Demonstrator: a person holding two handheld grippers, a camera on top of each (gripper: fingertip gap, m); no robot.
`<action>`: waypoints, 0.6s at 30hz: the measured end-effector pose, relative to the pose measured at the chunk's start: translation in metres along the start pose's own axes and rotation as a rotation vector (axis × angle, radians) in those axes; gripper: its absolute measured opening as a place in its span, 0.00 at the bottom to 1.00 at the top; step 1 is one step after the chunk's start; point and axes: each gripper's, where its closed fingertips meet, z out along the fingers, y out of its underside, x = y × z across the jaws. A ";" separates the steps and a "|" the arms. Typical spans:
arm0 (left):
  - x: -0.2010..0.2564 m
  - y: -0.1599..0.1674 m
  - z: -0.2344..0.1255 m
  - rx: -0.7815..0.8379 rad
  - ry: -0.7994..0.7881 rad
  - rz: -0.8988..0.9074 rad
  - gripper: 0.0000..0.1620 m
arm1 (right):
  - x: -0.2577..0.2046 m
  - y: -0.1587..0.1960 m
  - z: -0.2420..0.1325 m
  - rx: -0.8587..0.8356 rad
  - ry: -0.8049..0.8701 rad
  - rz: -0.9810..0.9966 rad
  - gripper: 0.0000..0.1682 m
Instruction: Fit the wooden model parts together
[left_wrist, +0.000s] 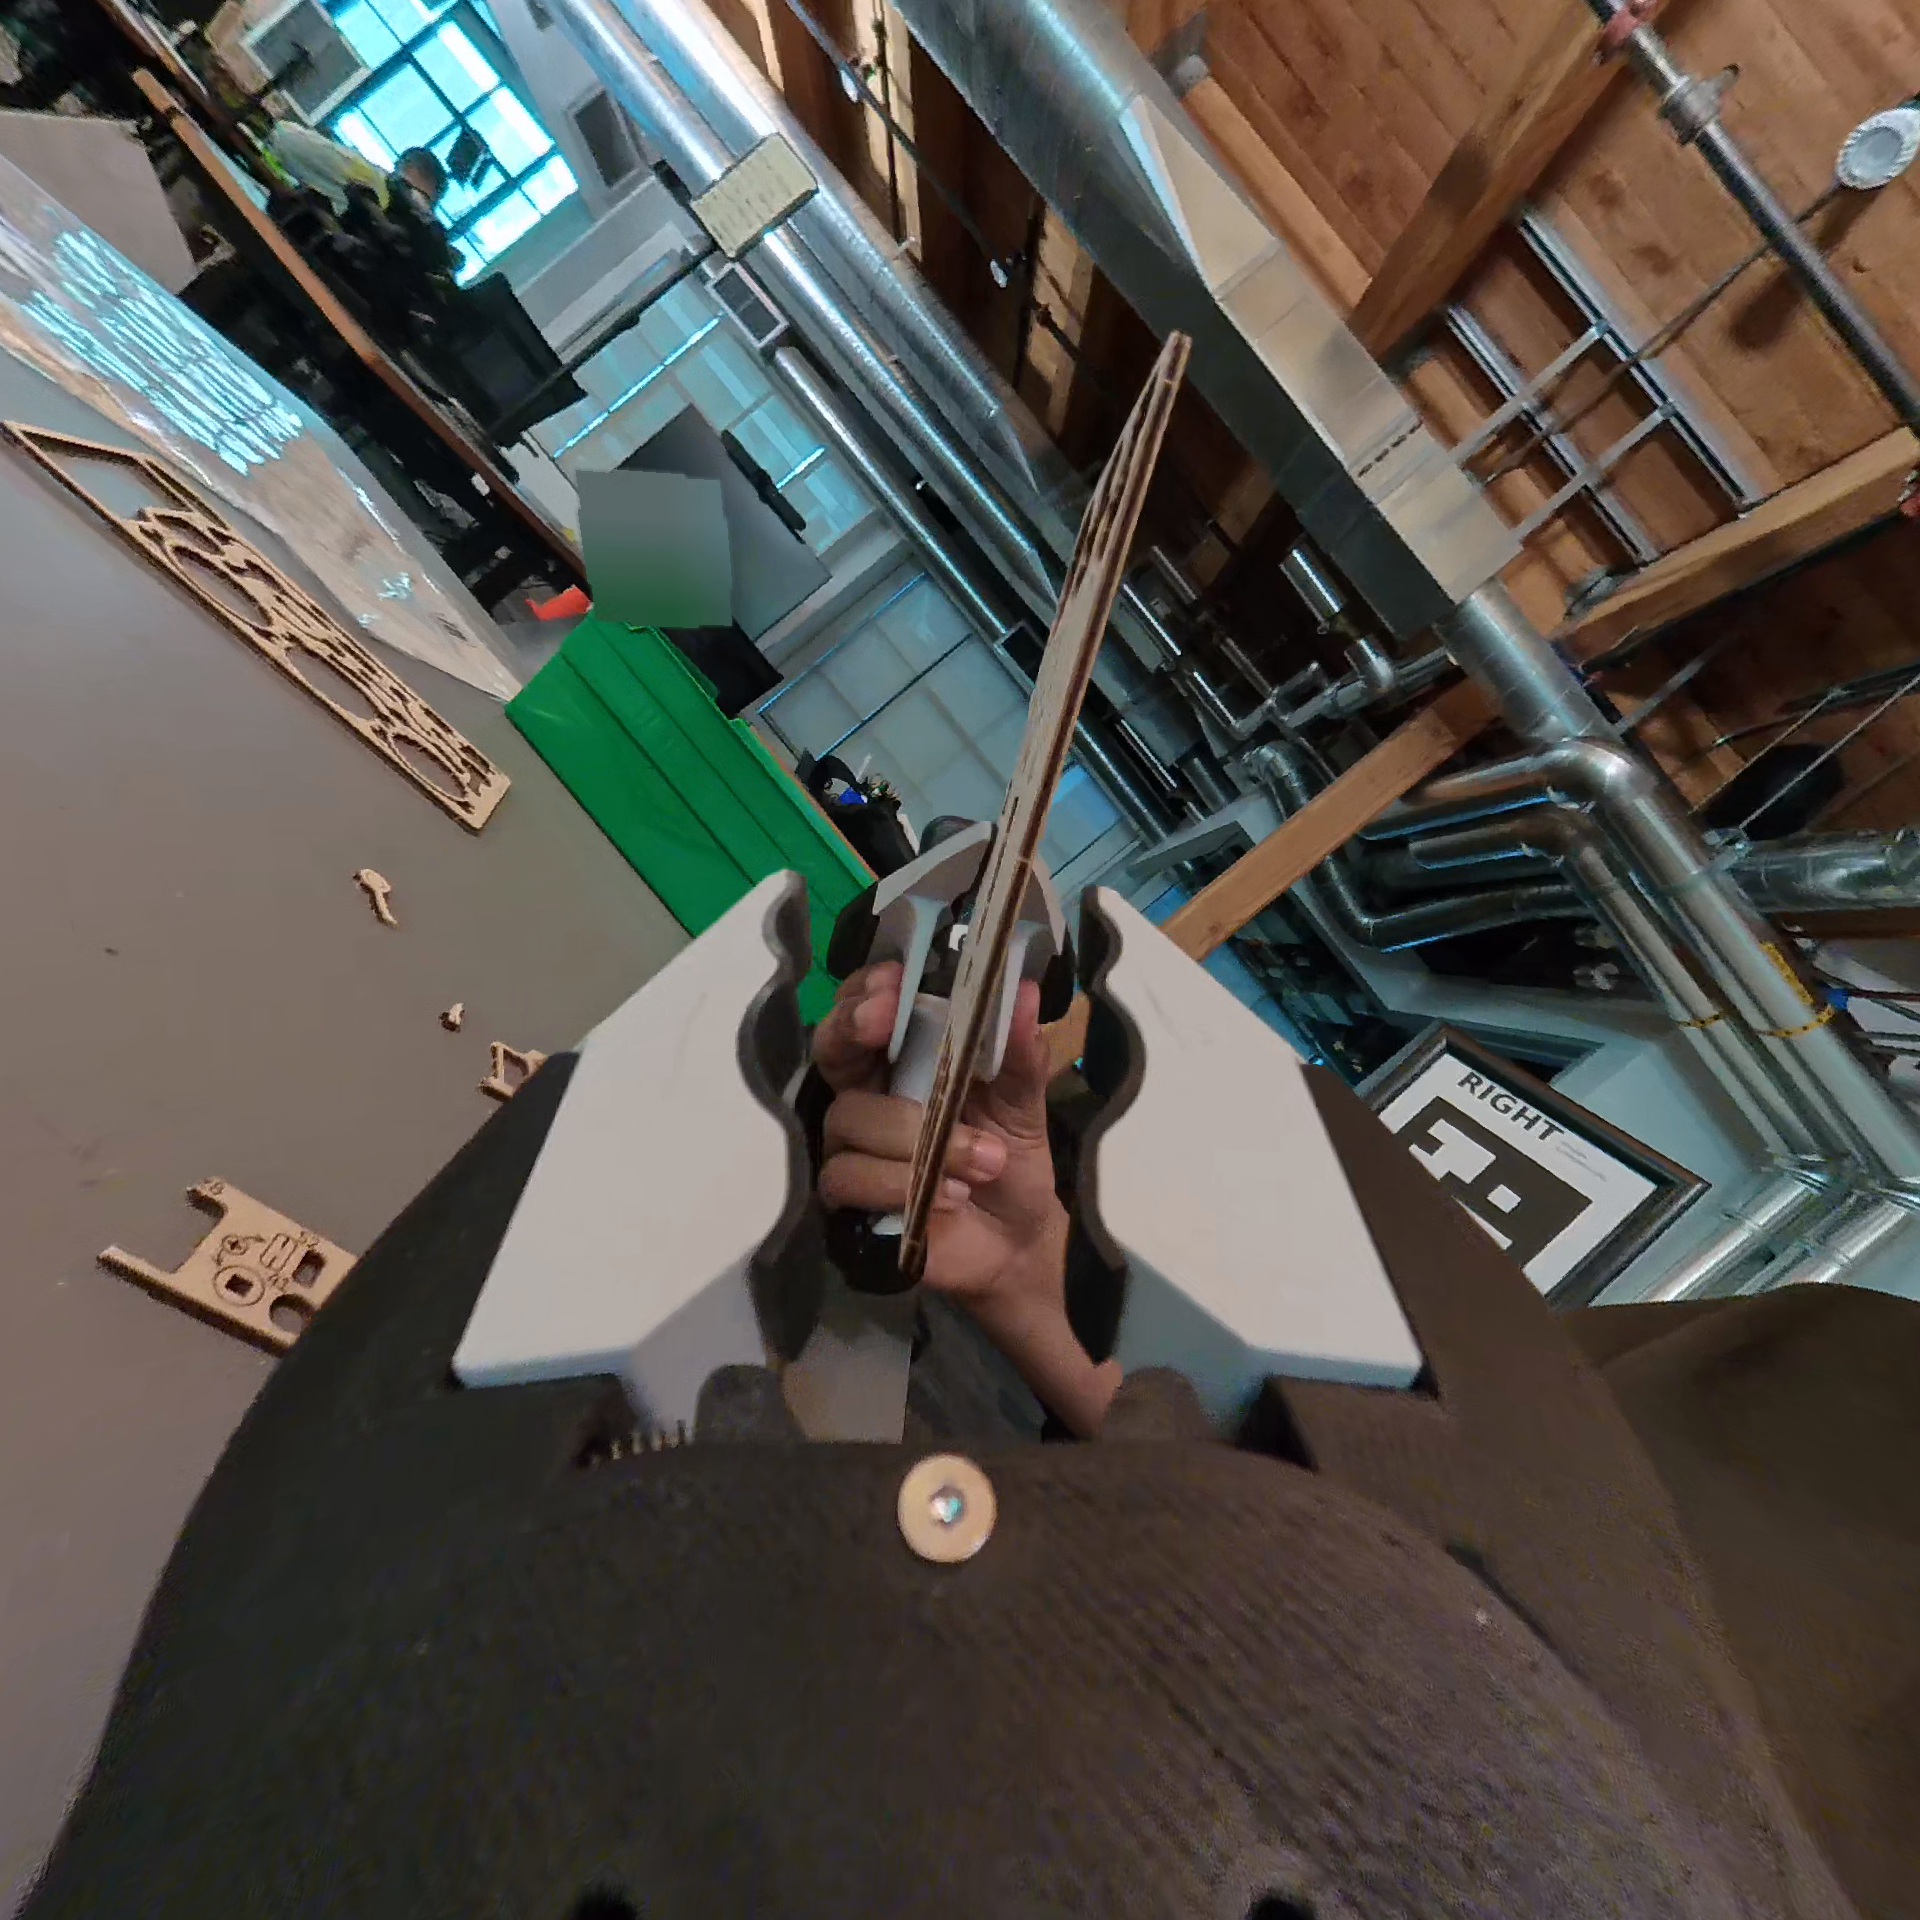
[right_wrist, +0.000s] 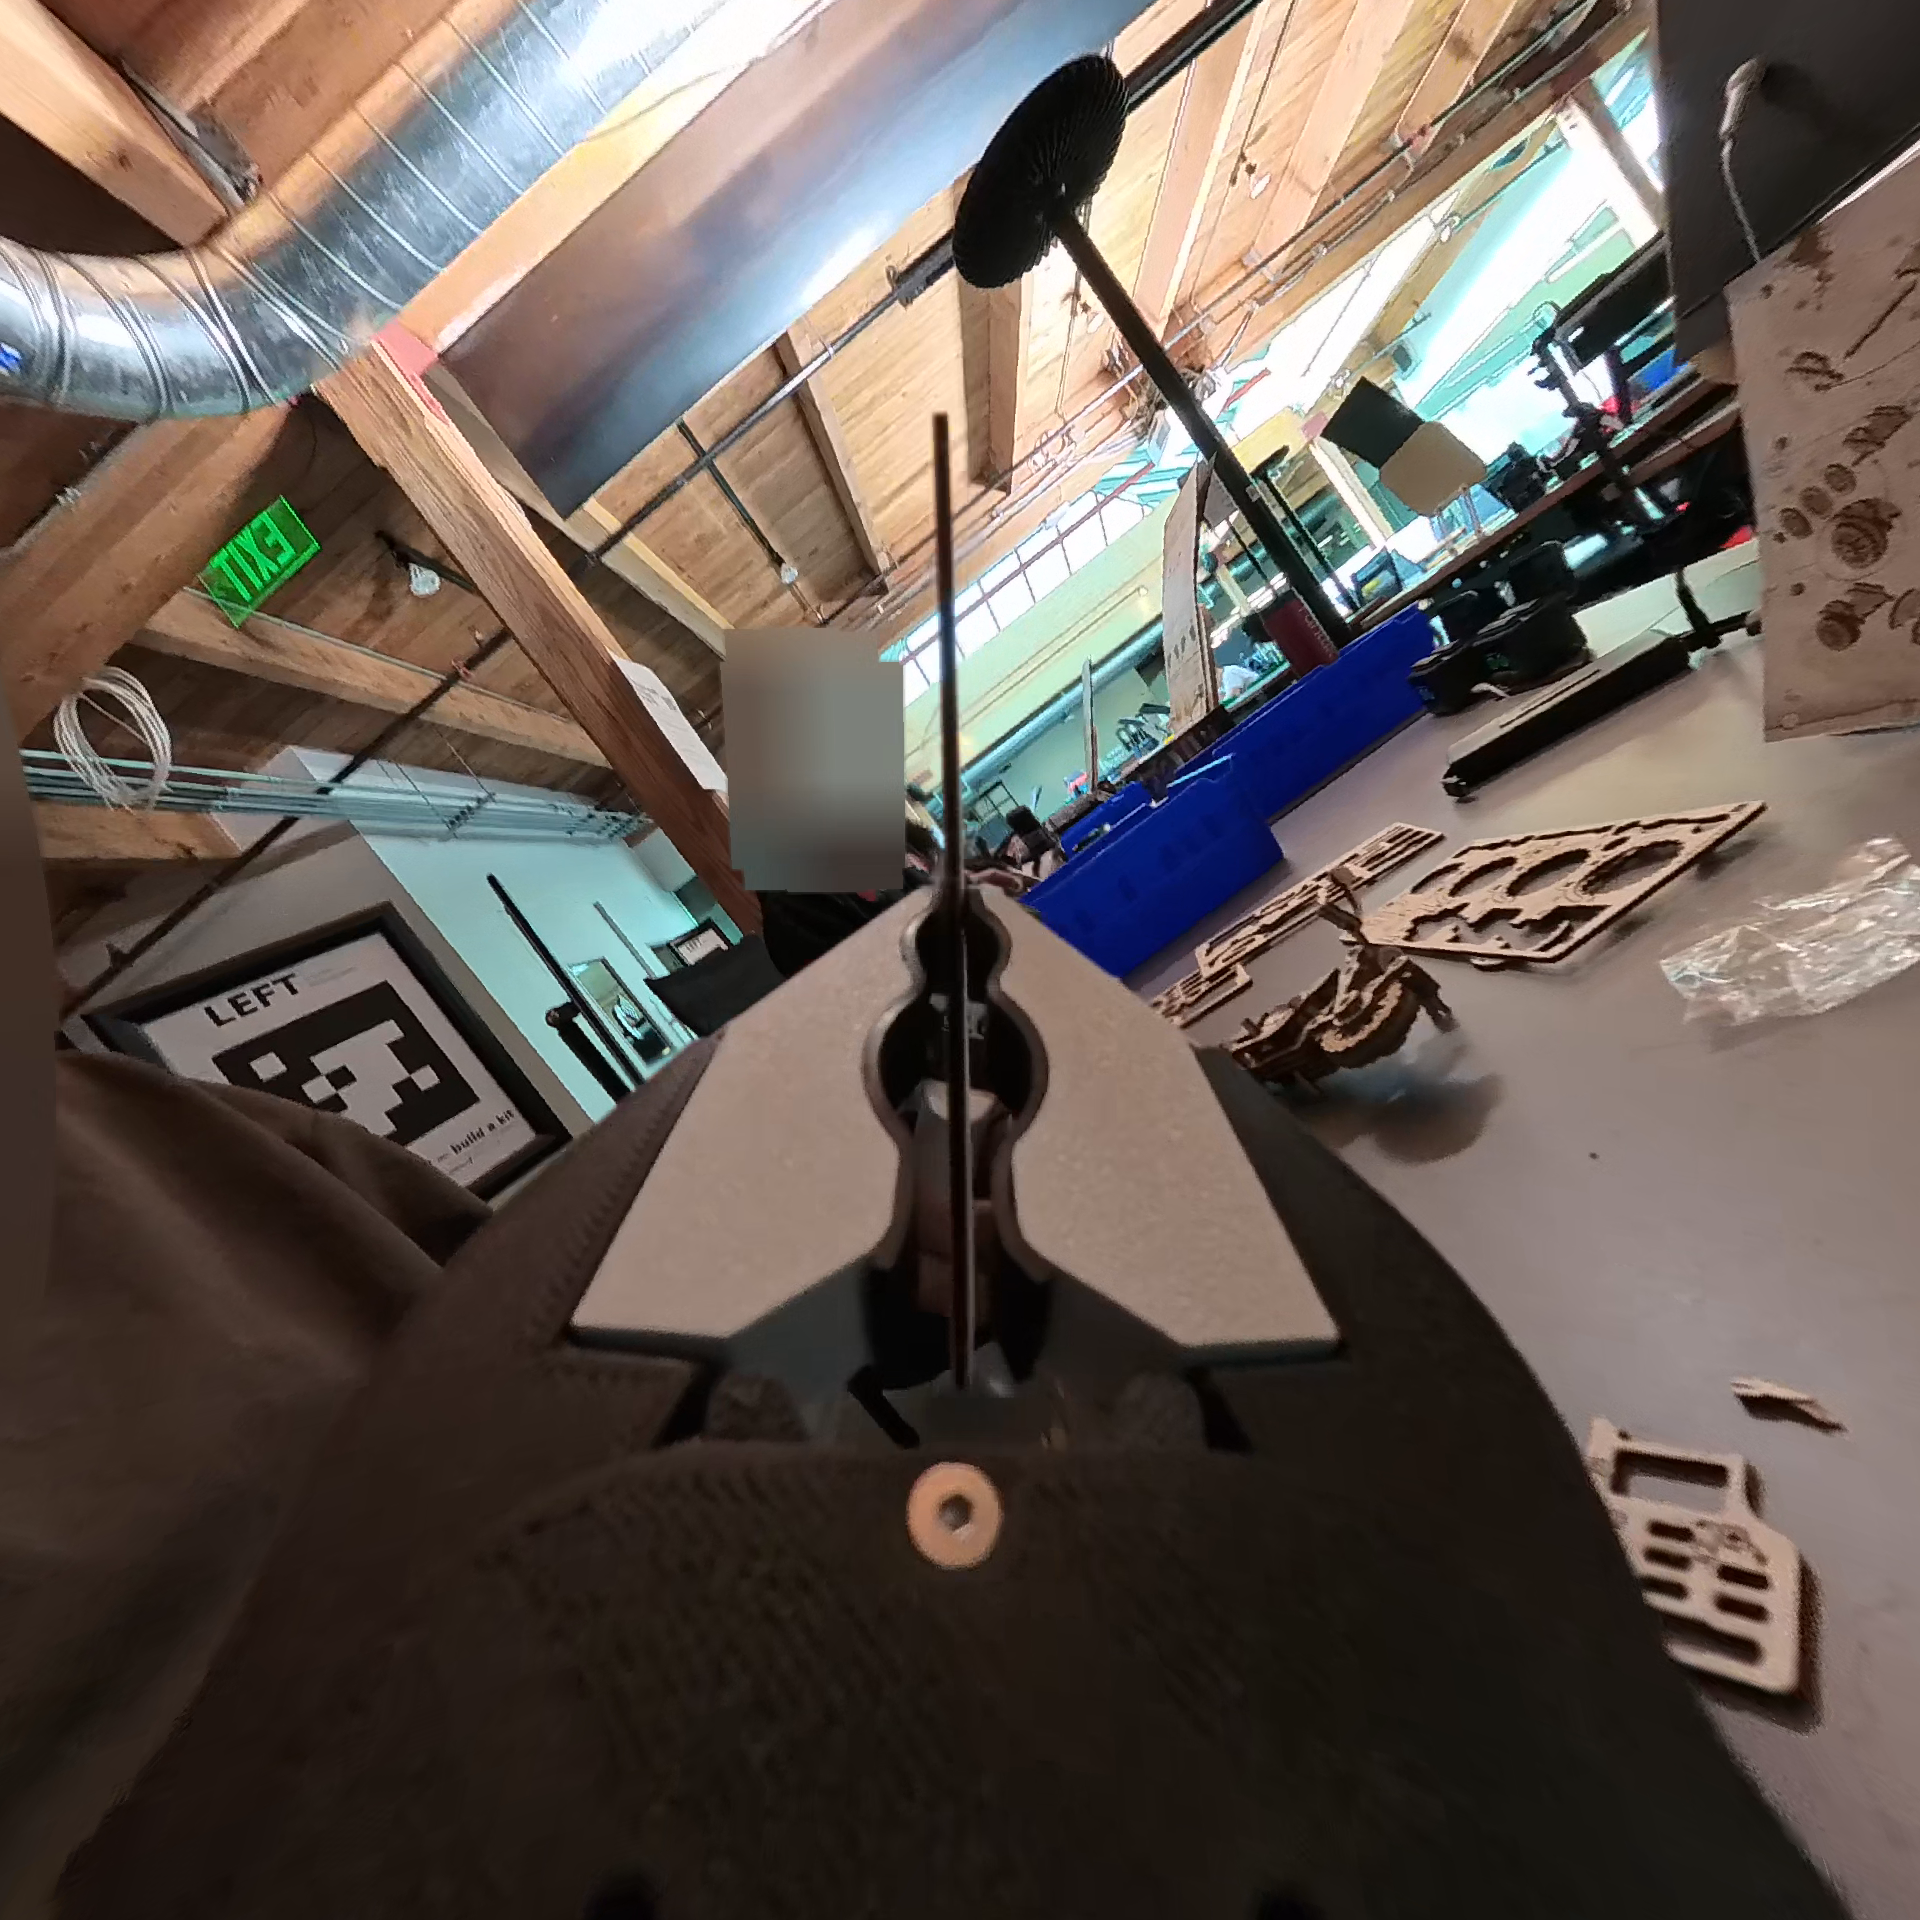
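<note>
Nearest us in the left wrist view, our left gripper (left_wrist: 940, 966) stands released, its jaws wide apart with nothing between them. Beyond it our right gripper (left_wrist: 971, 894) points back toward us, clenched on a thin wooden sheet (left_wrist: 1049, 769) that rises edge-on toward the ceiling, a hand (left_wrist: 935, 1132) wrapped round its grip. Both tools are raised off the grey table (left_wrist: 156, 831), tilted well upward. Far left on the table lies a punched-out frame (left_wrist: 281, 613), with a small cut plate (left_wrist: 244, 1268) nearer to us and loose scraps between them.

Closest in the right wrist view, the right gripper (right_wrist: 954, 914) is shut tight on the same sheet (right_wrist: 943, 665) — we see it only as a dark line running straight up. To the right, on the table (right_wrist: 1558, 1195), sits a partly built wooden model (right_wrist: 1340, 1018), with emptied frames (right_wrist: 1538, 883) behind it, a clear plastic wrapper (right_wrist: 1808, 935) far right and a slotted piece (right_wrist: 1704, 1558) near us.

We judge the work part done — some assembly exists, yet this sheet still carries its parts, and they remain to be freed and fitted.
</note>
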 end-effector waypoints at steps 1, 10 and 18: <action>0.000 0.001 0.001 -0.007 0.001 0.000 0.31 | 0.001 -0.002 -0.001 0.015 -0.002 0.013 0.00; 0.001 -0.002 -0.001 0.009 0.026 -0.050 0.30 | 0.010 -0.016 -0.011 0.115 -0.005 0.123 0.00; 0.002 0.000 0.000 0.002 0.022 -0.046 0.30 | 0.011 -0.008 -0.006 0.078 0.007 0.121 0.01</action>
